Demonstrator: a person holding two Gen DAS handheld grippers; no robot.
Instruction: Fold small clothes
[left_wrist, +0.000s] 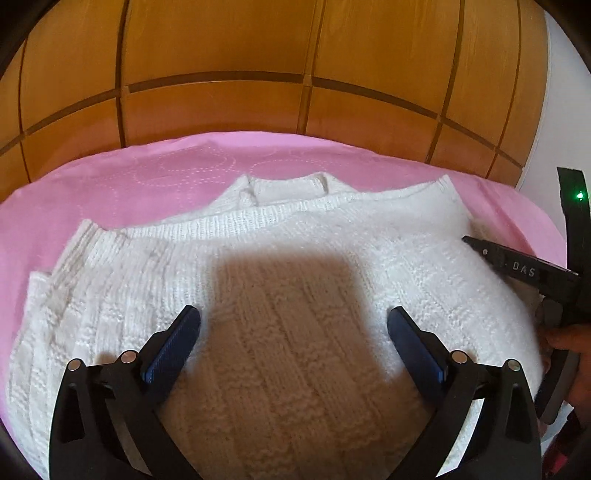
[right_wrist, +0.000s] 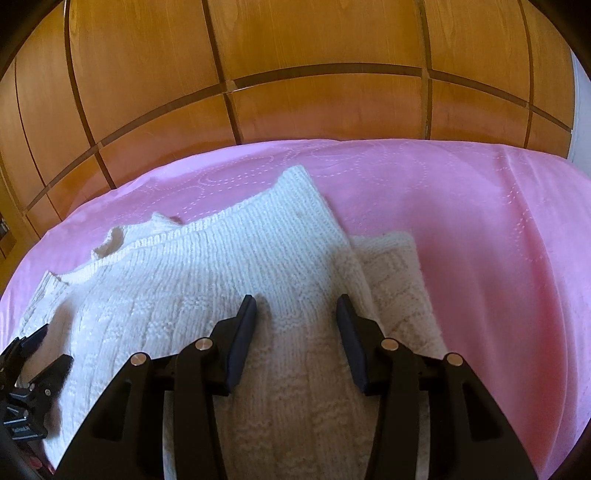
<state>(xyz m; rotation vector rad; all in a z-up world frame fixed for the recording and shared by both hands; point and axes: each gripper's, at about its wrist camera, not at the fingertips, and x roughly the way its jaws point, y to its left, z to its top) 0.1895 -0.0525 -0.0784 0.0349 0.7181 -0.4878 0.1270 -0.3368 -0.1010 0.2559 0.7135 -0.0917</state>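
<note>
A white knitted sweater (left_wrist: 295, 266) lies folded over on the pink sheet (left_wrist: 110, 177), its ribbed hem edge across the far side and the collar showing behind it. My left gripper (left_wrist: 293, 326) is open and empty just above the sweater's middle. The right gripper's black body (left_wrist: 524, 266) shows at the sweater's right edge. In the right wrist view my right gripper (right_wrist: 295, 308) is open and empty over the sweater (right_wrist: 221, 269), near its right side, where a folded lower layer (right_wrist: 395, 266) sticks out. The left gripper (right_wrist: 40, 354) shows at the far left.
The pink quilted sheet (right_wrist: 480, 221) spreads to the right and behind the sweater. A wooden panelled wardrobe (left_wrist: 258, 74) stands close behind the bed. A white wall strip (left_wrist: 554, 92) is at the far right.
</note>
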